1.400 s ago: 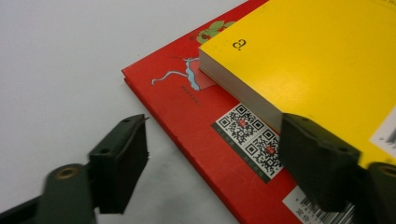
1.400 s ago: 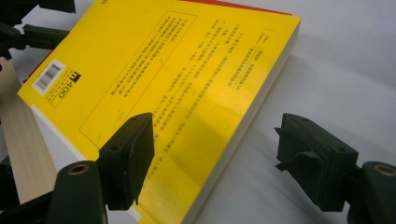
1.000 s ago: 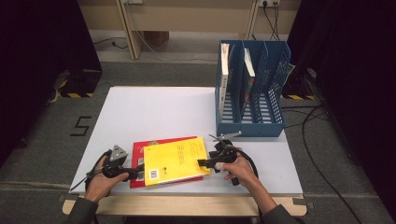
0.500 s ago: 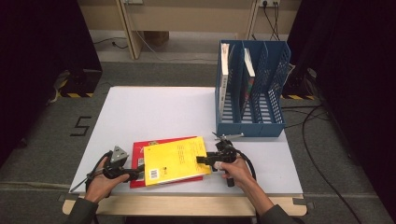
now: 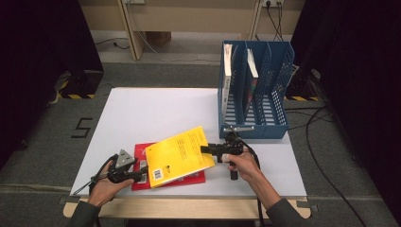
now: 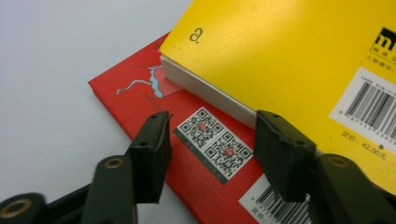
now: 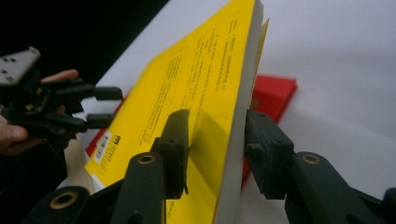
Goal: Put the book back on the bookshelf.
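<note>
Right tool [image 5: 208, 150] clenching yellow book [image 5: 179, 155] by edge, tilting it up off red book [image 5: 142, 163] on surface [image 5: 156, 113]. Left tool [image 6: 210, 140] released, jaws hovering over red cover. Risk: narrow edge grip letting heavy book slip or splay; red book sliding if left unpinned.

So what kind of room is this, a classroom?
More likely a lab or office set up for recording. A white table holds a yellow book, a red book and a blue file rack, with dark curtains and floor cables around.
</note>
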`<state>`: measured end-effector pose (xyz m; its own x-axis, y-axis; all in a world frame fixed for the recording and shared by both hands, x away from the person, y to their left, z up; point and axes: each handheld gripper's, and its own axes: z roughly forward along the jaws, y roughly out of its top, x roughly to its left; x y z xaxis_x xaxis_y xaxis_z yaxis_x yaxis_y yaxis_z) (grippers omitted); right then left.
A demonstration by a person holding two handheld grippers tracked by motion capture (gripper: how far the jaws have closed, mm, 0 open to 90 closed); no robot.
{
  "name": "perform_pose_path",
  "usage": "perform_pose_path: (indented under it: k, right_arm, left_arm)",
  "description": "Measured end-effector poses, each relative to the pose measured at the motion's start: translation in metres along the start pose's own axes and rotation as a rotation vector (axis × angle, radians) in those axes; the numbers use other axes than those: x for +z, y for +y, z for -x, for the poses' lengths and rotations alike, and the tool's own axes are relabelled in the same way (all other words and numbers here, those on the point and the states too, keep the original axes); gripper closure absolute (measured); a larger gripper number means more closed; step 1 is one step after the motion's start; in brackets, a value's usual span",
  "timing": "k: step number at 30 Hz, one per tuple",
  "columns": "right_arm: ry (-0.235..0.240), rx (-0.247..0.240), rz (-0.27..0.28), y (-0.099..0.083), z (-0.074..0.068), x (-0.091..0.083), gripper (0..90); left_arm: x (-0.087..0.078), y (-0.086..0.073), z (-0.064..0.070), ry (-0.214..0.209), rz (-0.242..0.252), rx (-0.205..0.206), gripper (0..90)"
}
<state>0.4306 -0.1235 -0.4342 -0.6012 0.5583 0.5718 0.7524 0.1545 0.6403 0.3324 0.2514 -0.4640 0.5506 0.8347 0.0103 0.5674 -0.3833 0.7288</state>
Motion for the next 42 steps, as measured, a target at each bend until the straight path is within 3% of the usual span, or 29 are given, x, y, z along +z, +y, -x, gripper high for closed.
perform_pose_path:
  k: [6, 8, 11, 12, 15, 17, 20, 21, 32, 42]
  right_arm:
    - [0.008, -0.089, -0.01, 0.04, -0.028, -0.011, 66.7]
    - [-0.011, -0.135, -0.028, 0.053, -0.042, -0.012, 67.7]
    - [-0.033, -0.168, -0.049, 0.066, -0.056, -0.008, 67.4]
    - [-0.032, -0.158, -0.059, 0.07, -0.06, -0.007, 67.2]
    - [-0.009, -0.16, -0.132, 0.074, -0.073, 0.009, 67.1]
    - [-0.05, -0.226, -0.185, 0.075, -0.083, 0.018, 66.5]
    - [-0.041, -0.219, -0.207, 0.082, -0.084, 0.019, 69.5]
    - [-0.04, -0.227, -0.215, 0.083, -0.084, 0.018, 69.8]
    - [-0.053, -0.285, -0.235, 0.097, -0.094, 0.012, 72.7]
    - [-0.175, -0.389, -0.28, 0.117, -0.108, -0.017, 74.6]
  left_arm:
    - [0.004, 0.002, 0.003, -0.003, 0.014, 0.003, 45.9]
    - [0.004, 0.002, 0.004, 0.0, 0.015, 0.008, 45.6]
    - [0.004, 0.002, 0.004, 0.004, 0.02, 0.008, 44.9]
    - [0.005, 0.002, 0.005, 0.004, 0.023, 0.004, 44.9]
    - [0.007, 0.004, 0.01, -0.003, 0.03, 0.027, 45.0]
    - [0.006, 0.004, 0.009, 0.001, 0.025, 0.045, 42.4]
    - [0.007, 0.002, 0.005, -0.044, 0.009, 0.028, 10.8]
    - [0.007, 0.002, 0.006, -0.052, 0.015, 0.026, 14.4]
    - [0.009, 0.003, 0.007, -0.065, 0.018, 0.029, 15.0]
    - [0.006, 0.001, -0.004, -0.037, 0.031, -0.013, 15.0]
